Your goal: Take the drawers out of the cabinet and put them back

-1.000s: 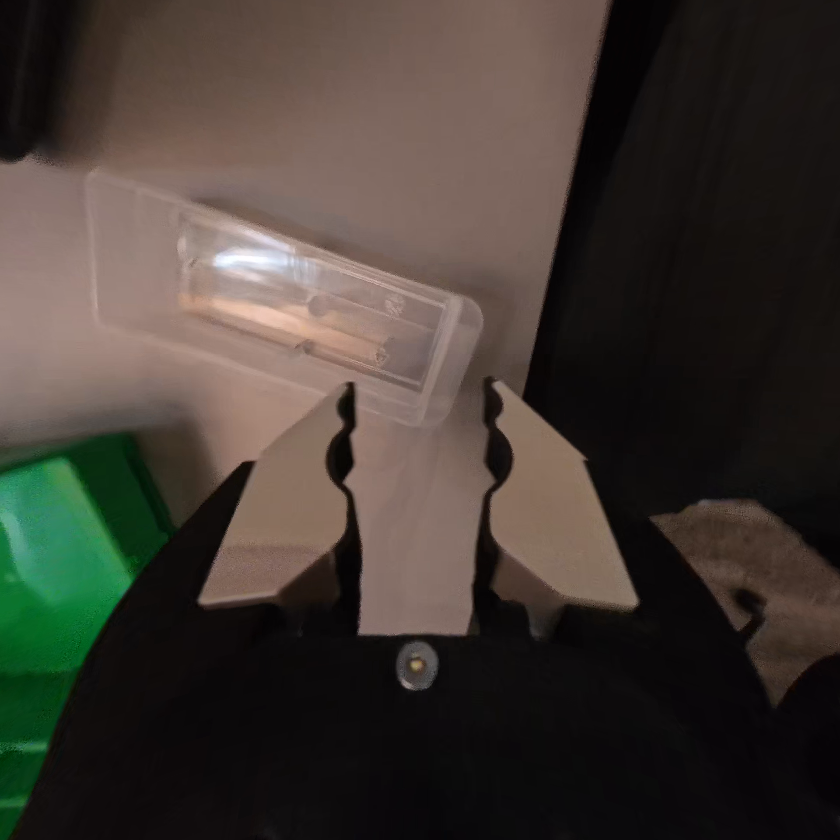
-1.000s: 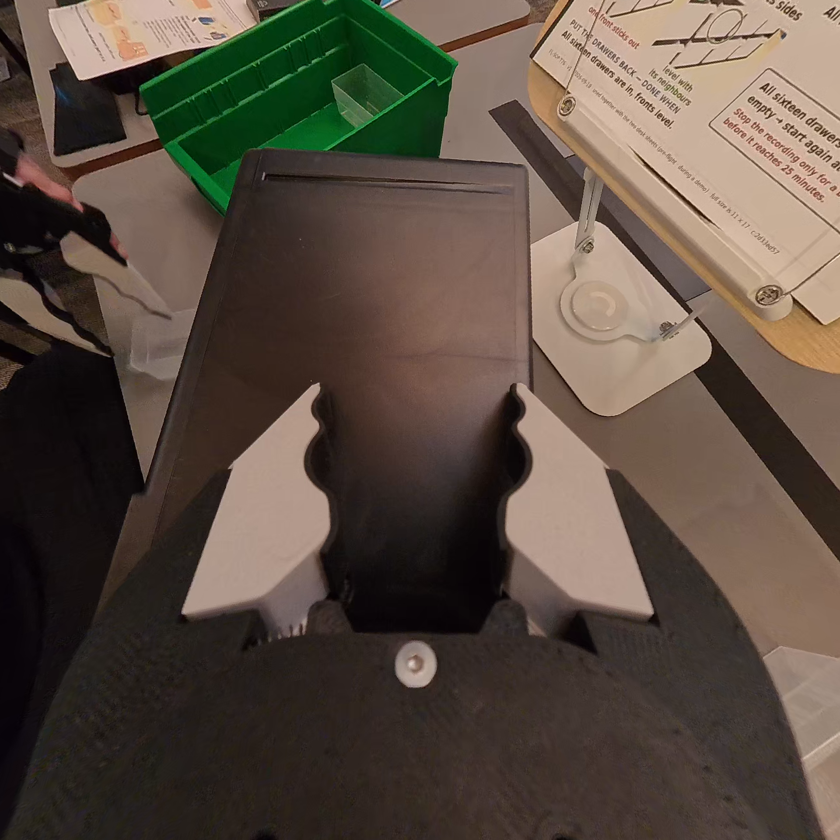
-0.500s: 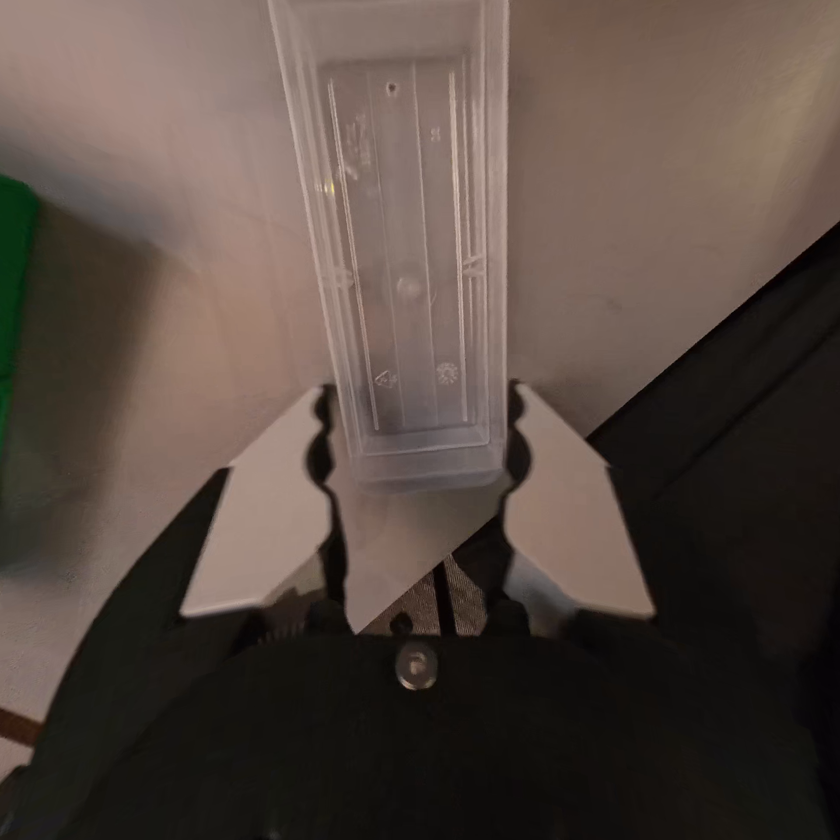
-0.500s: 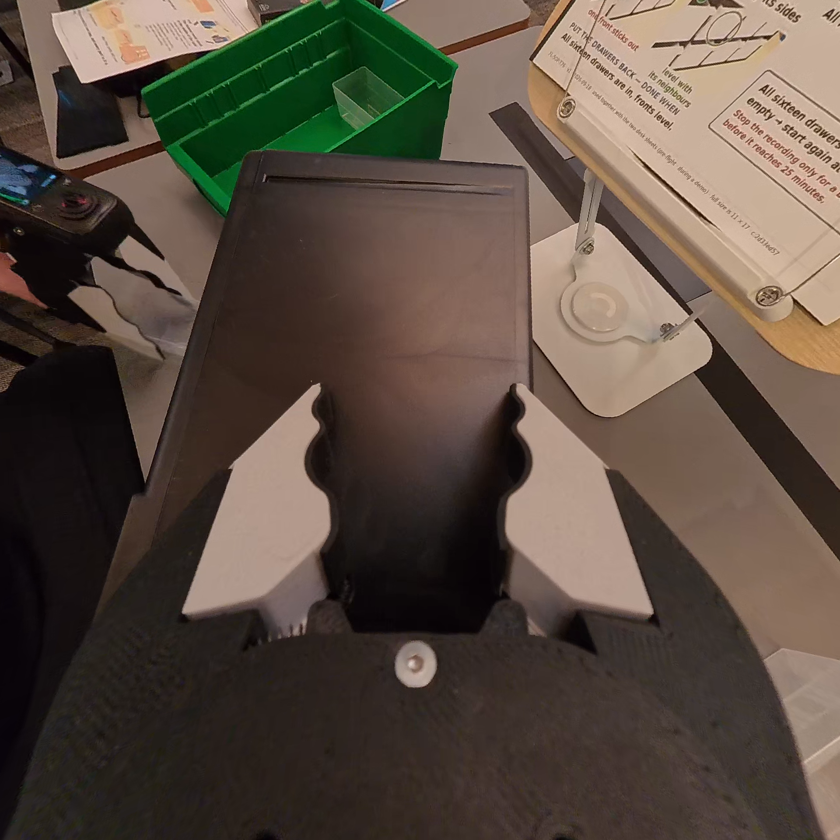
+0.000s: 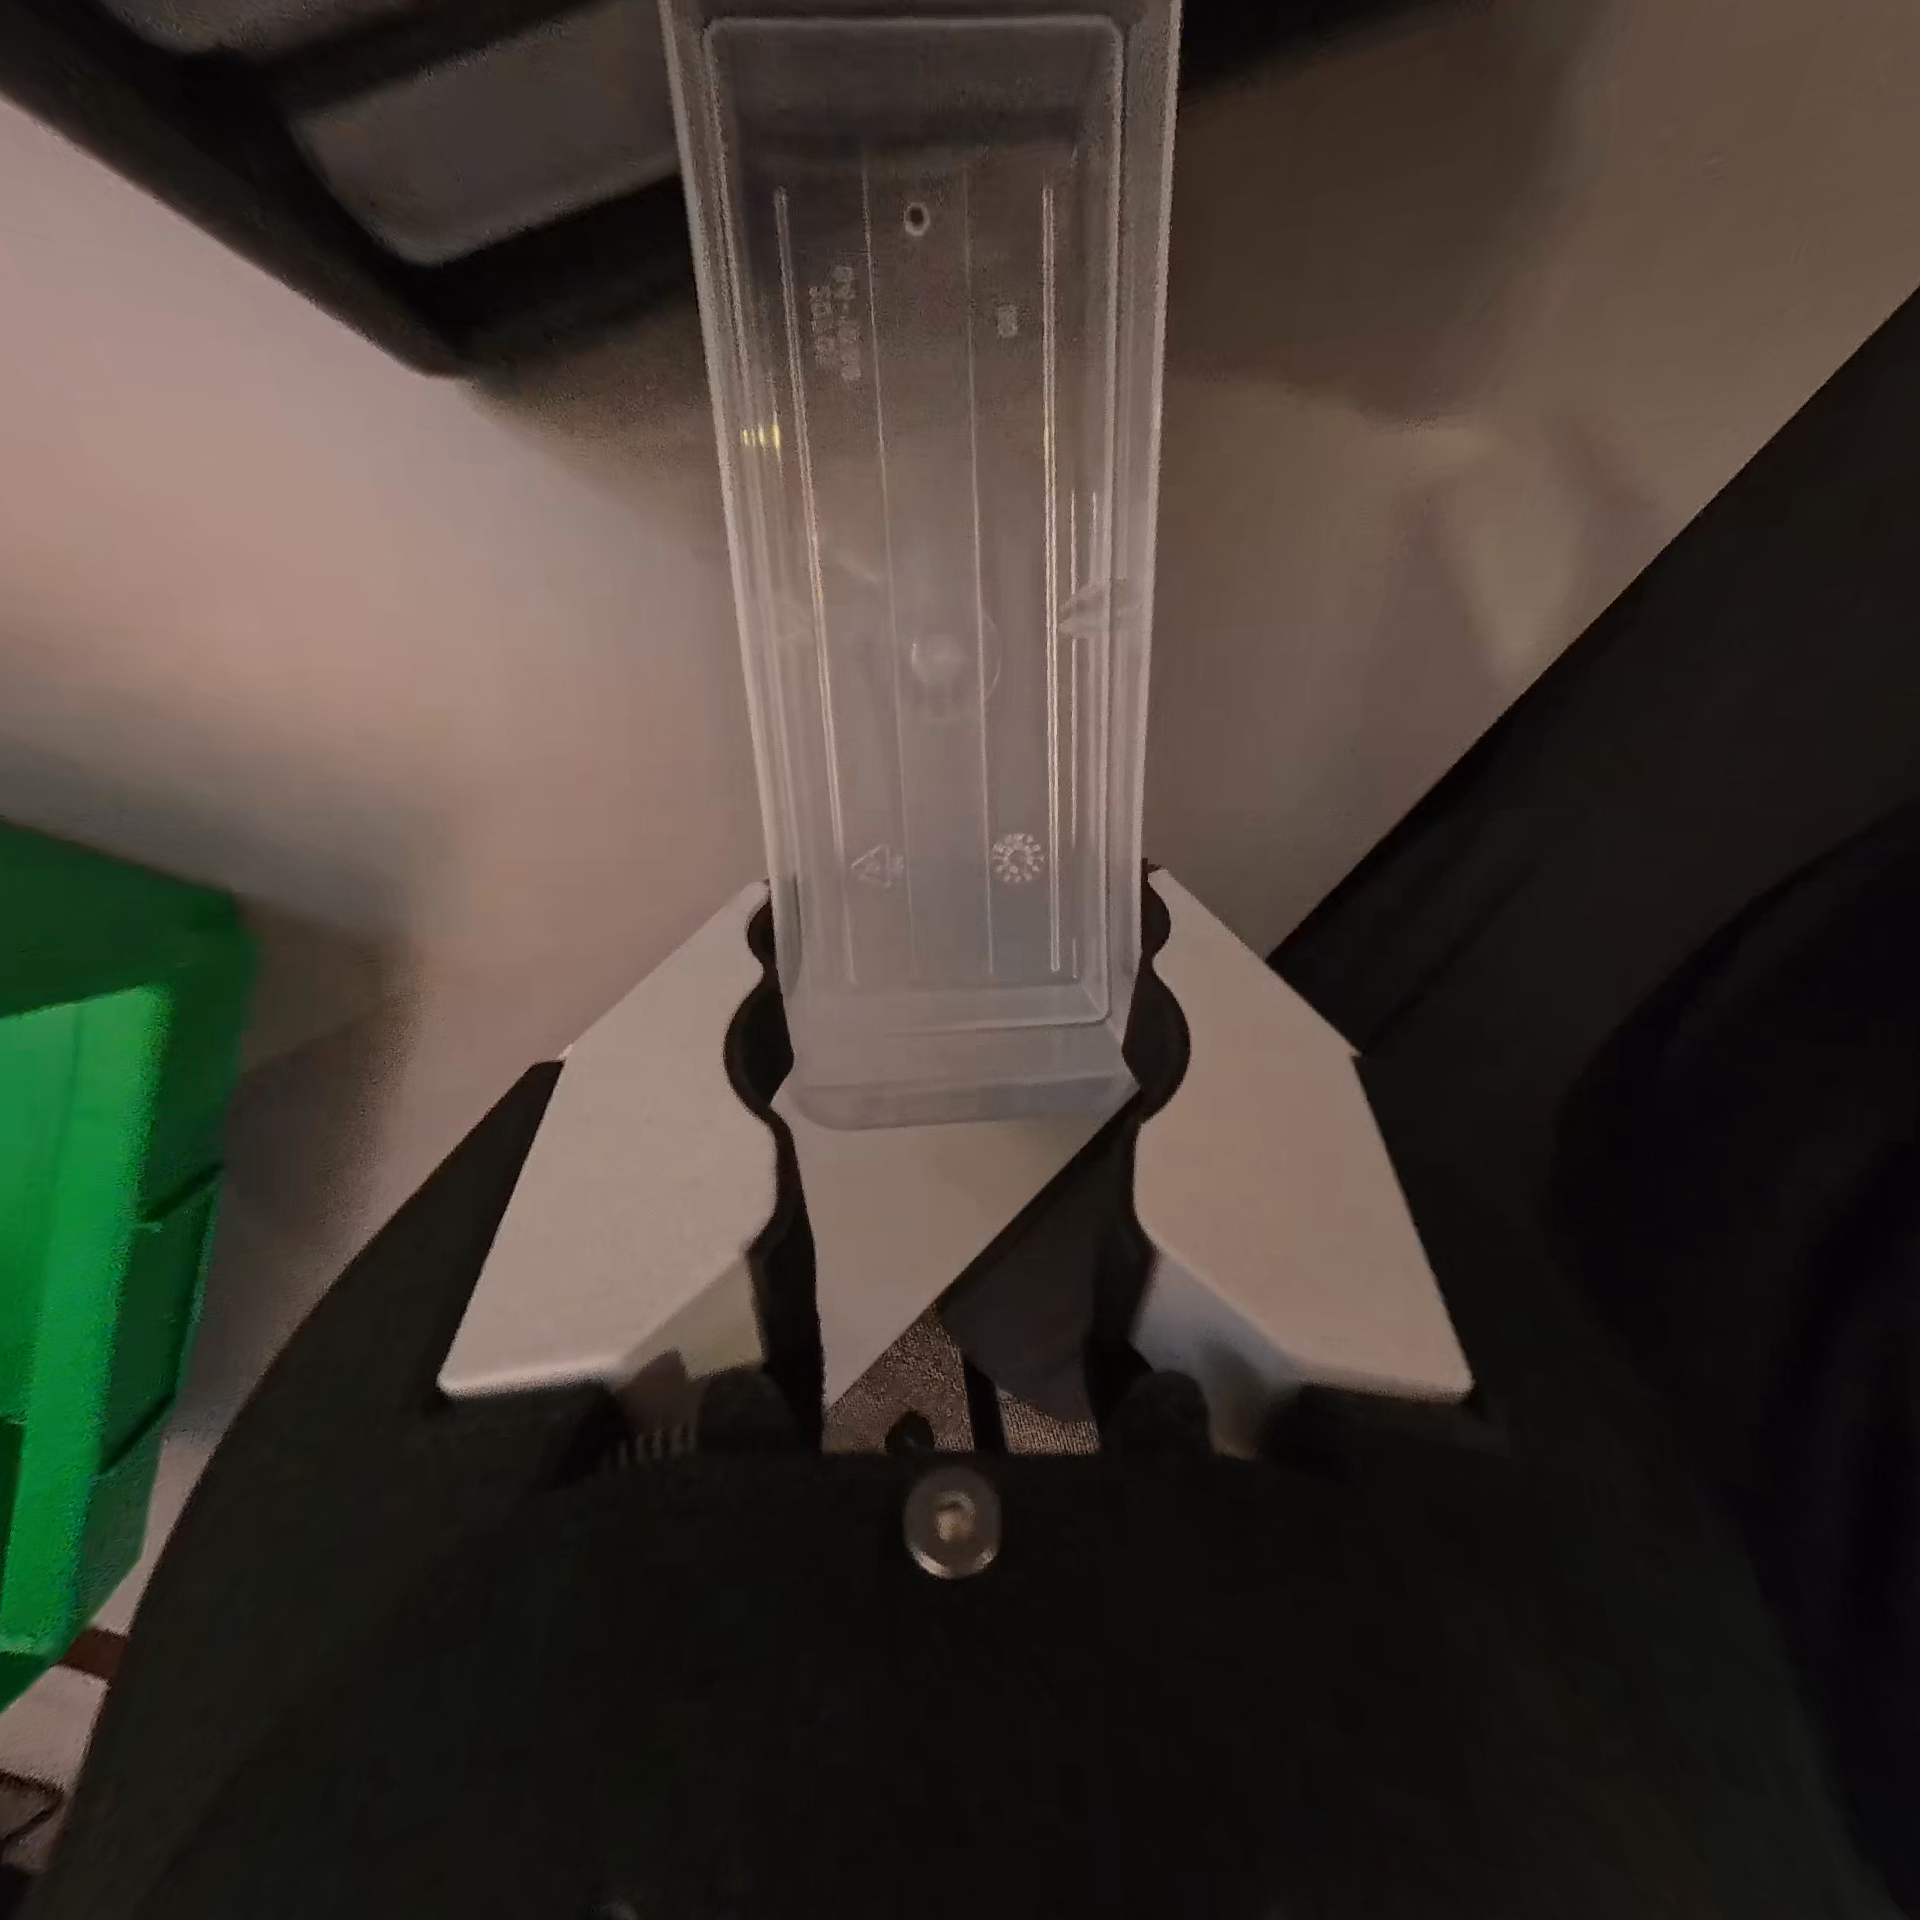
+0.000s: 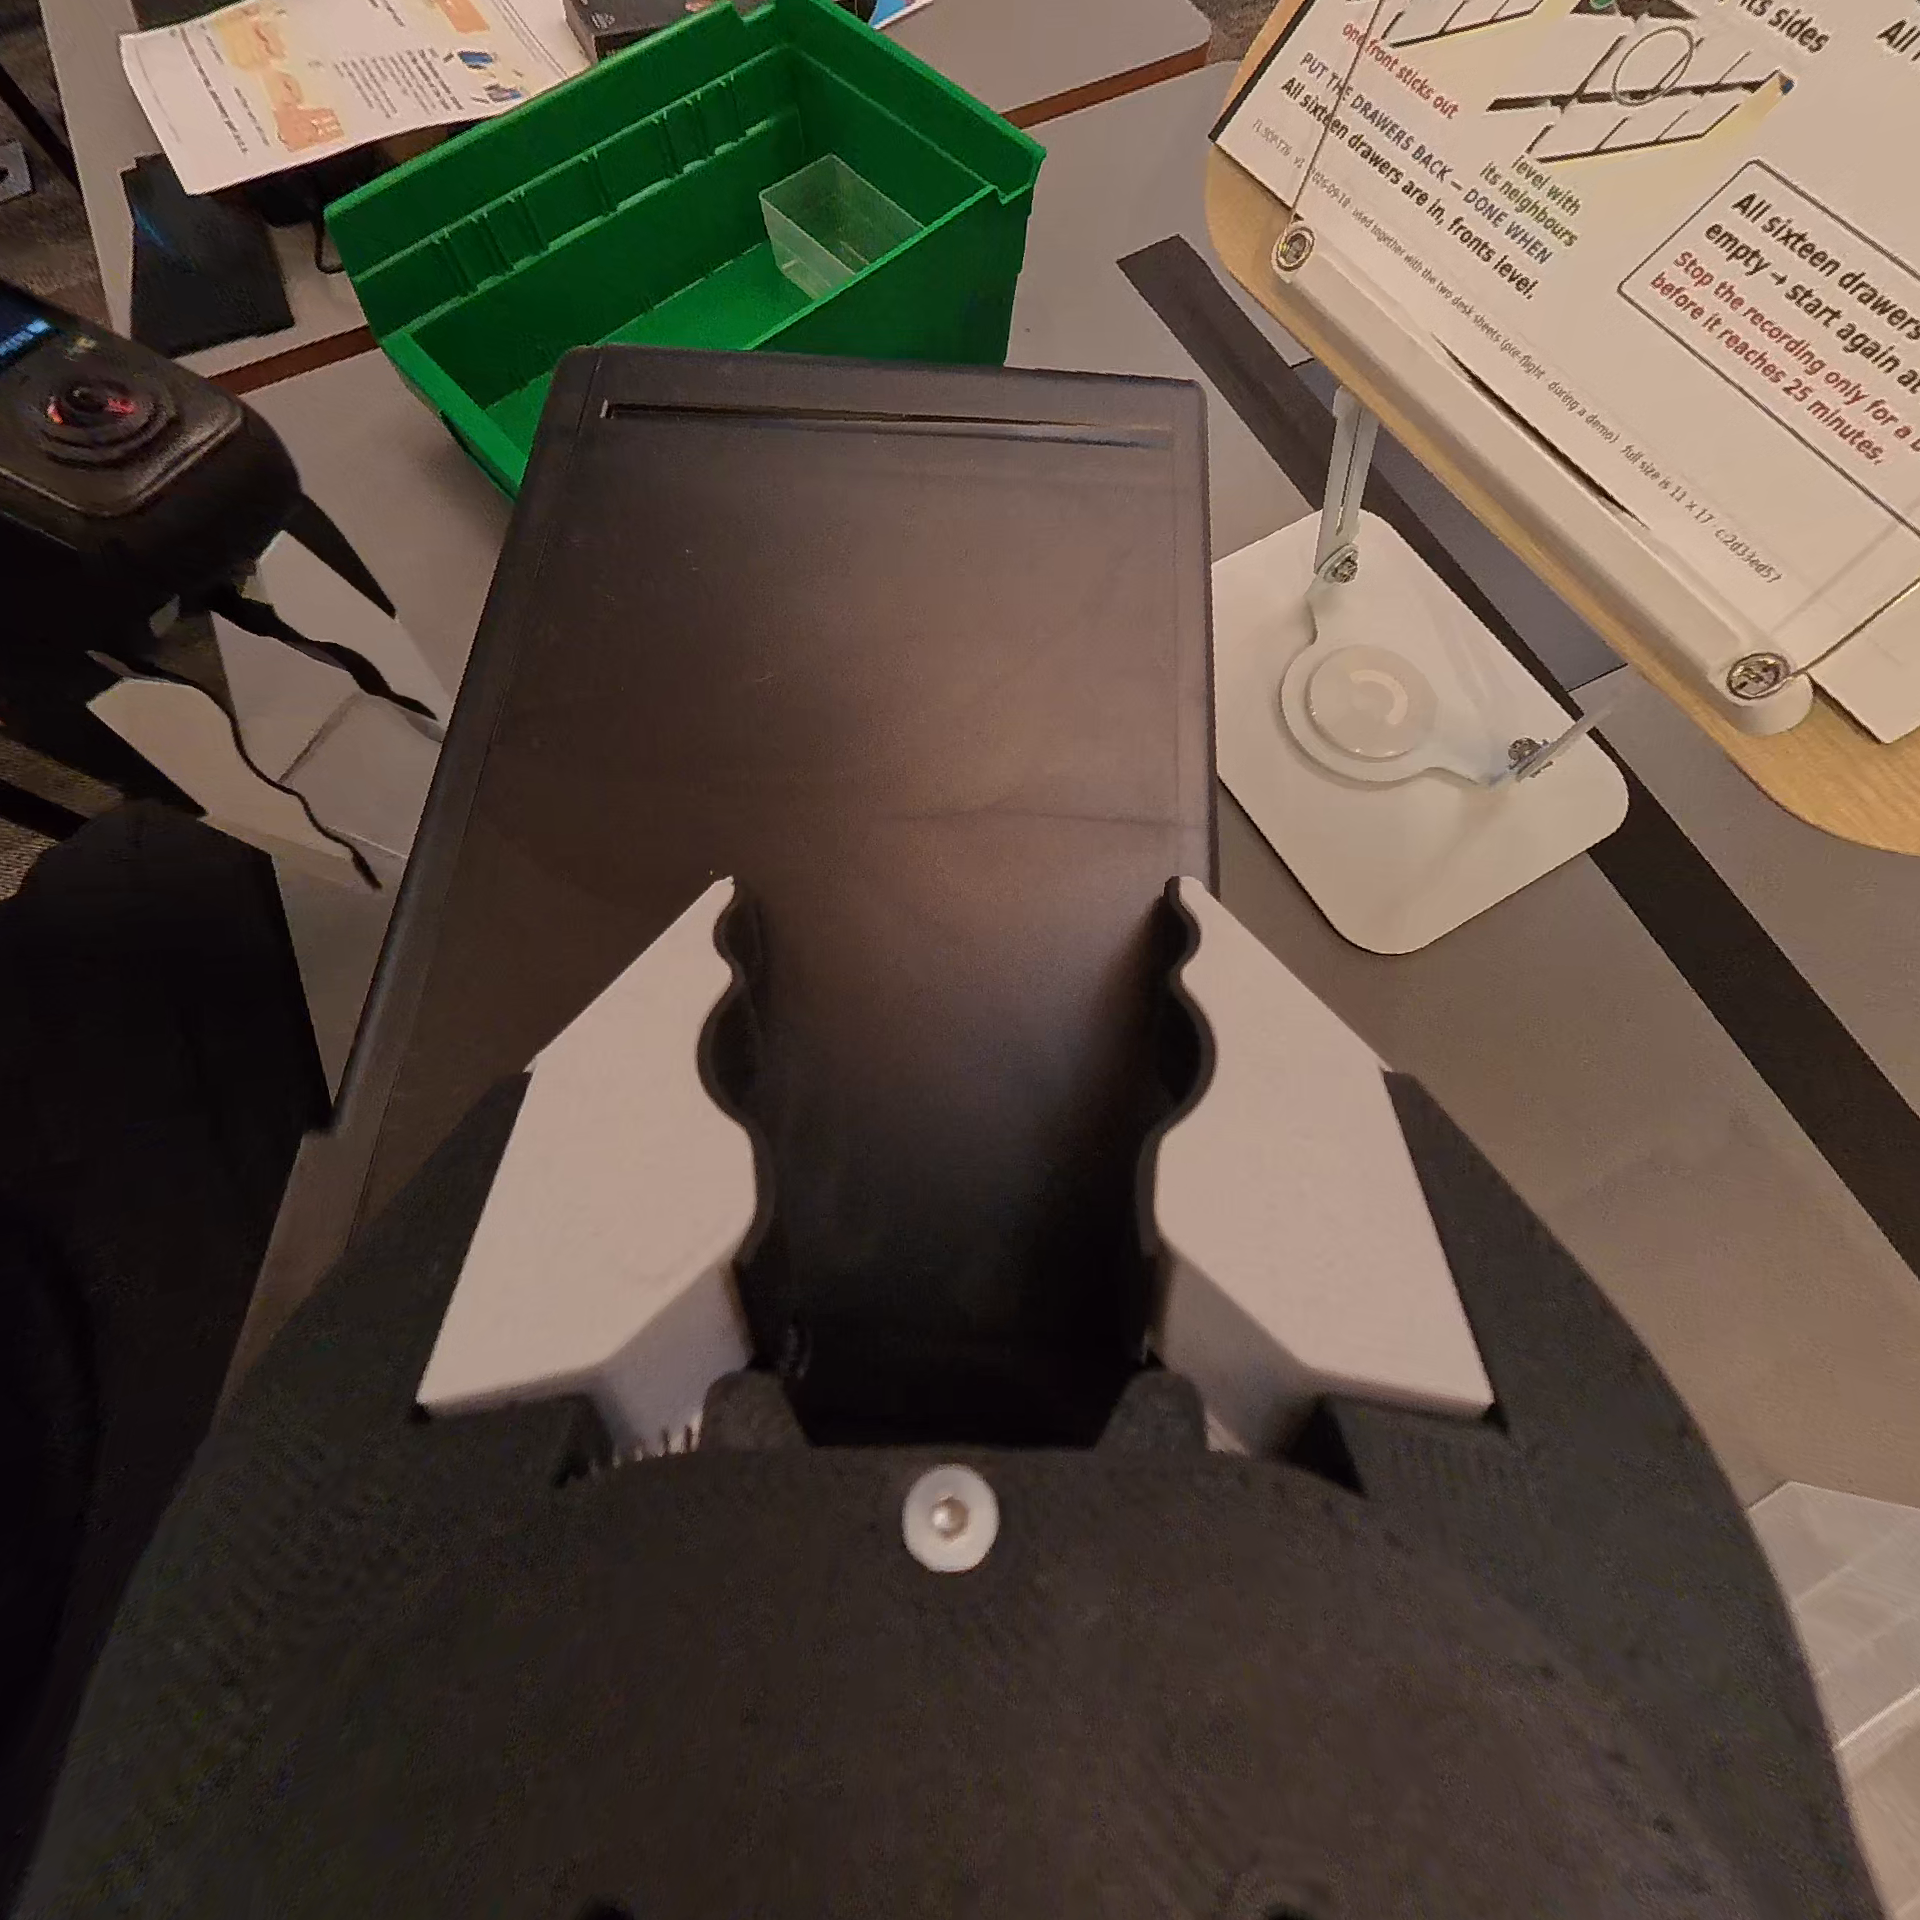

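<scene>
A clear plastic drawer (image 5: 935, 540) lies lengthwise on the pale table, and its near end sits between my left gripper's fingers. My left gripper (image 5: 956, 883) is shut on that end, with both fingers touching the drawer's side walls. The black cabinet (image 6: 852, 644) lies on its back in the right wrist view, and its dark side shows in the left wrist view (image 5: 1621, 883). My right gripper (image 6: 951, 894) is open and empty, just over the cabinet's top face. My left gripper also shows in the right wrist view (image 6: 400, 795), at the cabinet's left side, pointing down at the table.
A green bin (image 6: 894, 114) stands behind the cabinet with one small clear drawer (image 6: 836, 223) in it; the bin also shows in the left wrist view (image 5: 94, 1247). A white document stand (image 6: 1403, 727) holds a printed sheet at the right. More clear drawers (image 6: 1849, 1621) lie at the bottom right. Papers (image 6: 343, 83) lie at the far left.
My left gripper swung round to line up with the clear drawer, moved onto its near end, and its fingers closed in on the sides. My right gripper has not moved.
</scene>
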A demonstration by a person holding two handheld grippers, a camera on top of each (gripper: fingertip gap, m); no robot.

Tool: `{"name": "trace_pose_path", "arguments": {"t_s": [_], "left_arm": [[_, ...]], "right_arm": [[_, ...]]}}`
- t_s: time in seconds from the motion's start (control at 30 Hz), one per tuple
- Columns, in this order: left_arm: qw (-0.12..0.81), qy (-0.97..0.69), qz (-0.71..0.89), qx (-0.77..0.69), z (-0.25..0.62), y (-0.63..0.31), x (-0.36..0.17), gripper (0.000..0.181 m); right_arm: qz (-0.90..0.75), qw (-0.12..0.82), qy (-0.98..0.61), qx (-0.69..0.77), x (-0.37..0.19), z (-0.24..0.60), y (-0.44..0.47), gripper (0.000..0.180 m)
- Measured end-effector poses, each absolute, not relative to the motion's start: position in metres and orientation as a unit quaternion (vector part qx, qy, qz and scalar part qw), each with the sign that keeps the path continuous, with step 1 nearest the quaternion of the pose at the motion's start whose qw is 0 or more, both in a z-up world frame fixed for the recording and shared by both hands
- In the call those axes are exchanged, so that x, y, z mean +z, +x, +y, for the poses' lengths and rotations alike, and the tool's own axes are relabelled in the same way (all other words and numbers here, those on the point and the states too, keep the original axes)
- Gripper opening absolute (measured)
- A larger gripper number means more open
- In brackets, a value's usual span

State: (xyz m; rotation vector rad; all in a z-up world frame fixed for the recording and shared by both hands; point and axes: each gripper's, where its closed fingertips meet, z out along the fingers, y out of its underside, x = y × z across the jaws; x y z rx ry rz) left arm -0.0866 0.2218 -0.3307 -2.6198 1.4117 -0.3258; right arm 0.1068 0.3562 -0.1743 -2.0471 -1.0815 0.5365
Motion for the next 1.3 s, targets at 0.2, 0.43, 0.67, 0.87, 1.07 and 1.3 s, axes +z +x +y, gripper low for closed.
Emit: {"name": "trace_pose_path", "arguments": {"t_s": [0.2,0.43,0.67,0.87,1.07,1.3], "left_arm": [[0.050,-0.879,0.464,-0.097,0.228,-0.073,-0.326,0.063],[0.063,-0.884,0.453,-0.098,0.229,-0.067,-0.313,0.063],[0.103,-0.889,0.433,-0.108,0.234,-0.062,-0.303,0.062],[0.143,-0.893,0.407,-0.128,0.240,-0.046,-0.314,0.062],[0.200,-0.896,0.367,-0.150,0.251,-0.026,-0.327,0.062],[0.249,-0.882,0.357,-0.179,0.268,-0.003,-0.320,0.065]], "right_arm": [[-0.424,0.373,-0.798,0.209,-0.174,0.356,0.107,0.077],[-0.425,0.373,-0.797,0.212,-0.174,0.356,0.107,0.077],[-0.424,0.373,-0.797,0.212,-0.174,0.356,0.106,0.077],[-0.424,0.373,-0.798,0.211,-0.174,0.356,0.107,0.077],[-0.424,0.374,-0.798,0.211,-0.174,0.356,0.107,0.077],[-0.420,0.375,-0.799,0.211,-0.174,0.357,0.107,0.077]]}}
